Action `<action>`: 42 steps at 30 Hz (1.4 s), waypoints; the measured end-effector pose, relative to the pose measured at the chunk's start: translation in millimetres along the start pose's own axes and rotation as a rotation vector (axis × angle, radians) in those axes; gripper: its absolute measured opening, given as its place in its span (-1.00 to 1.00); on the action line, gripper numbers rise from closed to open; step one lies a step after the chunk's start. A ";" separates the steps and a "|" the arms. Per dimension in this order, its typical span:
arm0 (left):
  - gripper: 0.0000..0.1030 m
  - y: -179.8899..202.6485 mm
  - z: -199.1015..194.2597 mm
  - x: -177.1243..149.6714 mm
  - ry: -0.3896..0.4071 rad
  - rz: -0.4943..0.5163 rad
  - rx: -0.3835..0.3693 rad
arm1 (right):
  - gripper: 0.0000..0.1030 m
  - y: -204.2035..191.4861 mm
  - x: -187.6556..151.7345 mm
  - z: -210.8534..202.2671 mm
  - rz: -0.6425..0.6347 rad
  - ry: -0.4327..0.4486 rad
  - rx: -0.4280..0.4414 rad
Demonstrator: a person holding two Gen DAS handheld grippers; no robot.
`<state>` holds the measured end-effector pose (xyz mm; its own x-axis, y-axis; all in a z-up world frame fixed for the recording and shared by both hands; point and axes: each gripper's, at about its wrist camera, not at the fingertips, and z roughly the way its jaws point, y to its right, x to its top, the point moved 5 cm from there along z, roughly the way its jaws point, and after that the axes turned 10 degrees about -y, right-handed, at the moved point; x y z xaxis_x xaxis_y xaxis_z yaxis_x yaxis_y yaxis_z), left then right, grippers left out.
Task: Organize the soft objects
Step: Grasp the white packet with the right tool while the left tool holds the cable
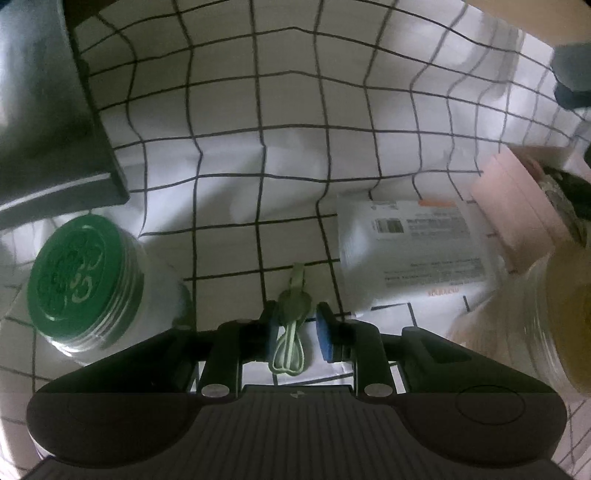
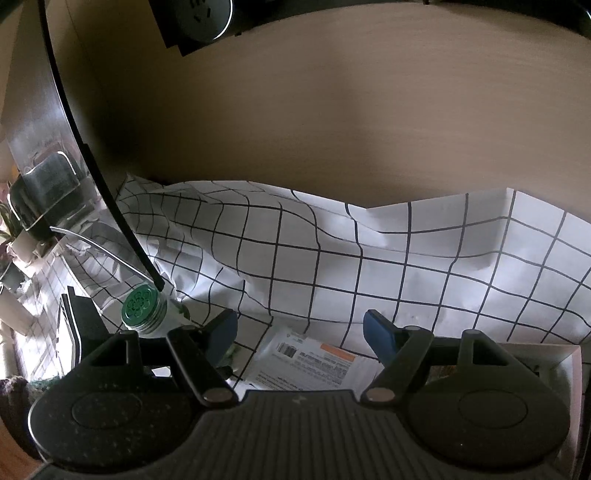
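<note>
- The left gripper (image 1: 295, 328) points down at a white cloth with a black grid (image 1: 295, 147), which covers the surface.
- A pale green coiled cable (image 1: 290, 332) lies between its 2 blue pads (image 1: 325, 332). The left pad seems to touch the coil, while a gap shows at the right pad, so the grip looks released and the cable rests on the cloth.
- Only the left wrist view shows the cable clearly; in the right wrist view the left finger hides that spot.
- A jar with a green lid (image 1: 85, 273) stands just left of the left gripper, toward the cloth's left edge. The right wrist view shows the same jar (image 2: 142, 304), small, beside a black cord (image 2: 92, 158).
- A white printed packet (image 1: 413, 254) lies just right of the cable; the right wrist view shows its barcode and orange label (image 2: 310, 362).
- The right gripper (image 2: 299, 328) hangs over that packet with its jaws spread wide and nothing between them.
- Only the left wrist view shows a pink box (image 1: 517, 199) and a clear container of yellowish contents (image 1: 535, 325) at the right edge.
- Only the right wrist view shows the wooden wall (image 2: 332, 110) behind the cloth's far edge, and a wall socket (image 2: 199, 14) at the top.
</note>
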<state>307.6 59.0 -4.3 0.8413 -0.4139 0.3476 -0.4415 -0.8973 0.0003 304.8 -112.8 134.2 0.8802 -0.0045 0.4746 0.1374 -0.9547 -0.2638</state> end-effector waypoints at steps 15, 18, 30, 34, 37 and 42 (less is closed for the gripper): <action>-0.85 -24.1 -34.5 -64.0 0.191 -0.197 -0.133 | 0.51 -64.0 34.5 79.7 -0.350 -0.364 0.025; -0.85 -33.2 -44.9 -85.8 0.223 -0.259 -0.154 | 0.51 -64.0 29.1 122.2 -0.488 -0.531 -0.130; -0.79 -46.3 -58.2 -110.3 0.187 -0.348 -0.164 | 0.51 -52.9 21.7 148.4 -0.488 -0.610 -0.031; -0.73 -21.4 -48.6 -64.4 0.204 -0.228 -0.098 | 0.51 -46.4 37.6 130.0 -0.400 -0.473 -0.094; -0.71 -13.4 -34.4 -39.1 0.170 -0.176 -0.051 | 0.51 -39.2 46.5 110.1 -0.326 -0.324 -0.085; -0.69 -7.3 -14.6 -17.4 0.102 -0.113 -0.003 | 0.51 -28.1 38.9 93.0 -0.224 -0.276 0.060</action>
<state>291.6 75.0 3.4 0.8497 -0.2928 0.4385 -0.3472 -0.9366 0.0475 377.5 -58.5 82.0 0.9137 0.2909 0.2838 0.3598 -0.9037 -0.2320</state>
